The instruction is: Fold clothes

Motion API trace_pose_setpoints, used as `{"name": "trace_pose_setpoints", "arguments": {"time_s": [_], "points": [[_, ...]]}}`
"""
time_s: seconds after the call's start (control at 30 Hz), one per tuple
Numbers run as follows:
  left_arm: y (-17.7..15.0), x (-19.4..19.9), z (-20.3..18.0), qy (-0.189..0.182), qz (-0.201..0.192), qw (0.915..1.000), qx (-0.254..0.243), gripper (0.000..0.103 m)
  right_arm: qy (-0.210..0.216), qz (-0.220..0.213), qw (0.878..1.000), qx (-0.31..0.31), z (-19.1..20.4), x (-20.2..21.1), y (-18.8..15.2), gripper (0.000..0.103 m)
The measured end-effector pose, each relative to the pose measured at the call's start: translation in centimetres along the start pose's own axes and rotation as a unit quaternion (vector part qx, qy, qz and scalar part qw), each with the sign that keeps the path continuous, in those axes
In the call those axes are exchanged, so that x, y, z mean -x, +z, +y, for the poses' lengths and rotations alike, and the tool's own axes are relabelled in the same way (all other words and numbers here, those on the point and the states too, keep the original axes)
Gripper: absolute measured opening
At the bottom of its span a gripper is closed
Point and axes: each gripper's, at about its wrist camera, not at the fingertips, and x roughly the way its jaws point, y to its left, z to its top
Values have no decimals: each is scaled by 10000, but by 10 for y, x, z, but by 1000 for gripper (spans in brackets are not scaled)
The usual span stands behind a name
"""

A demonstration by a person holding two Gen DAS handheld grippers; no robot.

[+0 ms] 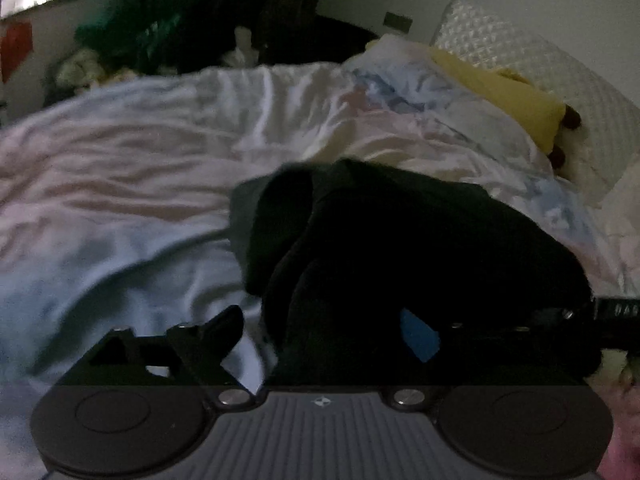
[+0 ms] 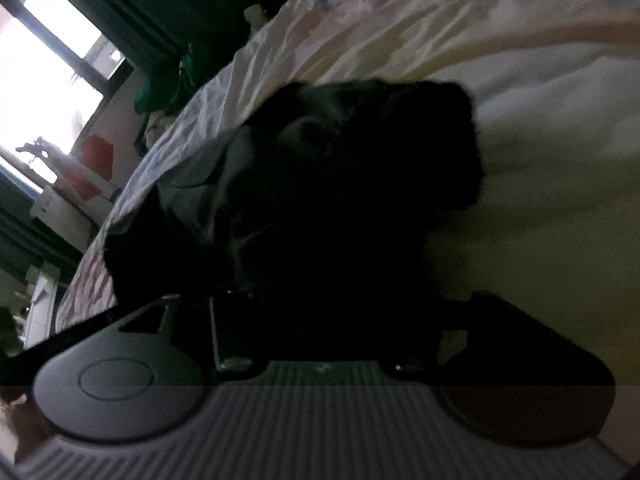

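1. My left hand-held gripper (image 1: 320,332): the left finger (image 1: 216,332) shows clear of the cloth, the right finger with a blue pad (image 1: 418,334) sits against the dark garment (image 1: 400,240). The cloth lies bunched between the fingers; I cannot tell whether they are clamped on it.
2. My right hand-held gripper (image 2: 332,328): the fingers are buried in dark cloth and shadow; I cannot tell how far open it is.
3. The dark garment is crumpled in a heap on the bed (image 1: 120,184), just in front of both grippers.
4. The bedding is pale and wrinkled, with pastel patches.
5. Far right: a yellow pillow (image 1: 500,92) against a white quilted headboard (image 1: 540,64).
6. Far left: a dark green curtain (image 1: 168,4) beside a window (image 2: 52,80).
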Motion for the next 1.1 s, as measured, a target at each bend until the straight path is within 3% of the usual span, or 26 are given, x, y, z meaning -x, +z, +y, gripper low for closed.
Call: {"name": "trace_pose_setpoints", "arguments": {"time_s": [0.17,0.37,0.47,0.53,0.67,0.73,0.93,1.1], "points": [[-2,85,-28,171,-439,9987,-184,100,-365,-419,9971,521,10,78,-12,56],[-12,188,-78,334,-1011,9926,-591,103,-220,-889,9899,1080,57,144,-18,57],[-26,236,-104,460,-1273,9880,-746,103,-233,-1137,9852,1262,71,167,-42,71],[-39,266,-117,535,-1452,9848,-787,103,-242,-1301,9815,1383,80,183,-59,88],[-69,317,-133,660,-1790,9794,-663,103,-259,-1628,9729,1622,98,214,-91,88],[-84,337,-136,737,-1901,9775,-540,103,-268,-1791,9679,1741,107,230,-107,103],[-125,366,-134,896,-1942,9762,-352,103,-293,-2238,9517,2082,133,274,-155,103],[-148,369,-121,998,-1911,9761,-260,103,-467,-2230,9487,2192,143,267,-188,103]]}}
